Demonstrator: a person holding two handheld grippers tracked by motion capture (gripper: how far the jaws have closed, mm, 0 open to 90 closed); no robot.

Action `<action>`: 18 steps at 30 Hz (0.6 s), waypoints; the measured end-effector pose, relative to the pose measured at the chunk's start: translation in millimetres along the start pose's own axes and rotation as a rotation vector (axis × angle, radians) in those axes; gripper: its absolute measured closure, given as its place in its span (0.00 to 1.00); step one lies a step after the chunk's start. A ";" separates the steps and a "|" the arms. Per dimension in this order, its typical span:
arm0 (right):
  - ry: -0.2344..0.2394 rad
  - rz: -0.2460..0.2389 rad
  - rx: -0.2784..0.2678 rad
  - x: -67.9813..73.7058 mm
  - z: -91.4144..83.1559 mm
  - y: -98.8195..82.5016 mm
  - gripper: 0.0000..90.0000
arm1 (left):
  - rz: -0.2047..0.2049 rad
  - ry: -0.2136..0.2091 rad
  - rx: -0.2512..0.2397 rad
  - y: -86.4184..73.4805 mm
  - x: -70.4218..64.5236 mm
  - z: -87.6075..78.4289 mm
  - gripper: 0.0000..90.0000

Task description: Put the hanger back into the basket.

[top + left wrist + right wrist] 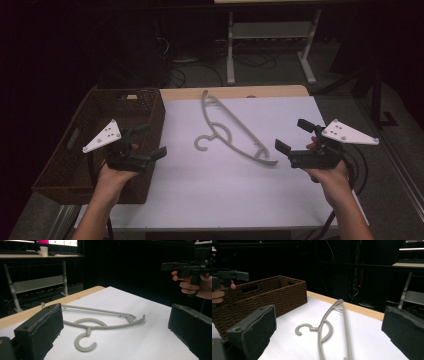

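Hands: left gripper and right gripper held up, jaws wide, empty.
Hanger: flat on table, untouched.
Basket: looks empty; all work seemingly ahead.

Left gripper and right gripper held apart, jaws wide.

A grey hanger lies flat on the white bench, between the right gripper's wide-apart jaws. A brown woven basket stands at the bench's left edge.
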State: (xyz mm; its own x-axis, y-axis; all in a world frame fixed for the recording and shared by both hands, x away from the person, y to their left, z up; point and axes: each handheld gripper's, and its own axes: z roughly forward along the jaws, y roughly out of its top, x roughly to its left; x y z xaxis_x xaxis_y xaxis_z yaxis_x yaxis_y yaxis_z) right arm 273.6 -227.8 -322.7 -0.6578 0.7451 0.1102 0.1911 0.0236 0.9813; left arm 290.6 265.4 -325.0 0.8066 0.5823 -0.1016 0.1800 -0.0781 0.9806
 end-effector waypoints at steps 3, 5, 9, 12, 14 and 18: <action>0.004 0.001 0.003 0.1 0.4 0.0 0.00 | -0.001 0.000 0.002 0.6 -0.9 0.9 0.00; 0.004 -0.007 0.006 0.3 1.6 -0.1 0.00 | 0.001 -0.007 0.003 1.6 -3.6 3.4 0.00; 0.002 -0.013 0.021 0.8 3.8 0.1 0.00 | 0.008 -0.020 0.011 2.0 -8.9 8.6 0.00; -0.011 -0.015 0.044 -0.5 7.0 0.2 0.00 | 0.017 -0.040 0.023 1.4 -14.3 15.7 0.00; -0.012 -0.016 0.050 -0.8 7.4 0.3 0.00 | 0.016 -0.046 0.026 0.9 -16.2 18.8 0.00; -0.013 -0.027 0.079 -6.1 13.0 0.1 0.00 | 0.025 -0.074 0.052 -1.8 -23.9 33.1 0.00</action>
State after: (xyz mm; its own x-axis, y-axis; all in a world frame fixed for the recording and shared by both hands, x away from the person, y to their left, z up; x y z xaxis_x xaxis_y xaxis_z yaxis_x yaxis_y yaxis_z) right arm 287.1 -223.7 -325.3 -0.6541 0.7520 0.0816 0.2310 0.0959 0.9682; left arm 289.6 224.8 -329.9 0.8500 0.5187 -0.0914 0.1870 -0.1350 0.9730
